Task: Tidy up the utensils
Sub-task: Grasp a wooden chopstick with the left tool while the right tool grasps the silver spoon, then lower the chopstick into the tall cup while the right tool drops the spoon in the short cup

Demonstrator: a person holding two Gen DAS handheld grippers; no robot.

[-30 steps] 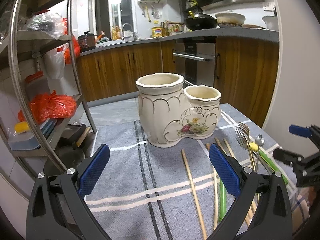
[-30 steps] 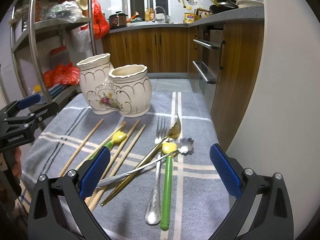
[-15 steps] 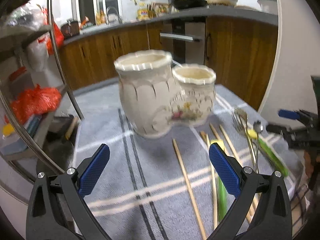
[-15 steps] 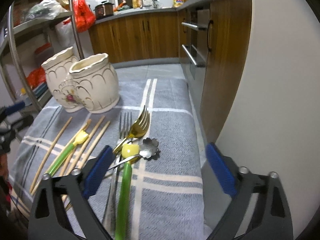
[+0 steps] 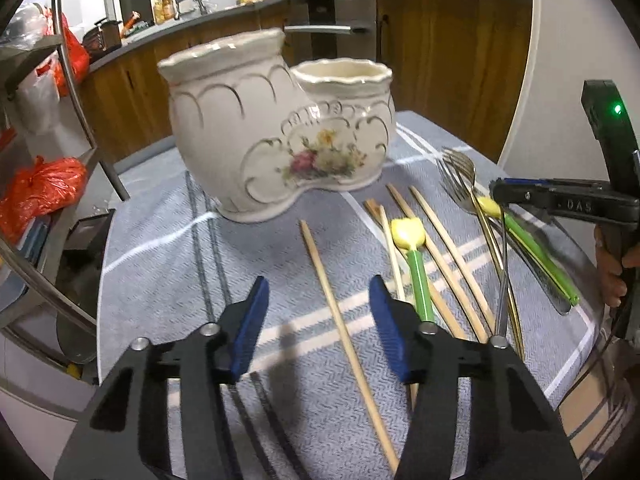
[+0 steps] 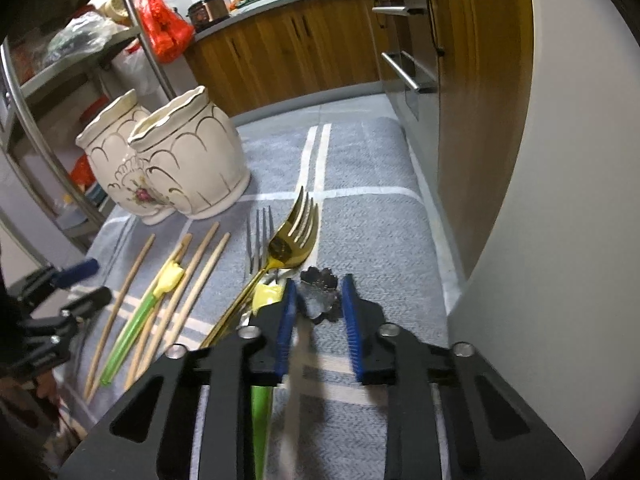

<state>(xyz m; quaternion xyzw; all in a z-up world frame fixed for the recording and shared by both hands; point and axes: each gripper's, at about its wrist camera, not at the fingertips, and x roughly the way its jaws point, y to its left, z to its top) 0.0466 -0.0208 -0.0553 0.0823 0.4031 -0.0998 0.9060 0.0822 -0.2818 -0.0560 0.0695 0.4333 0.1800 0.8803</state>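
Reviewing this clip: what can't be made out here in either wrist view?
- Right wrist view: whether the right hand-held gripper, its jaws closing, already touches the flower-headed spoon; the spoon's handle is motion-blurred.
- Left wrist view: the near end of the single chopstick between the closing left hand-held gripper is cut off behind its frame.
- Both views: the inside of the ceramic holder; its rims hide it.

A cream holder bears gold scallops and flowers; the cloth is grey with white stripes; one fork is gold.
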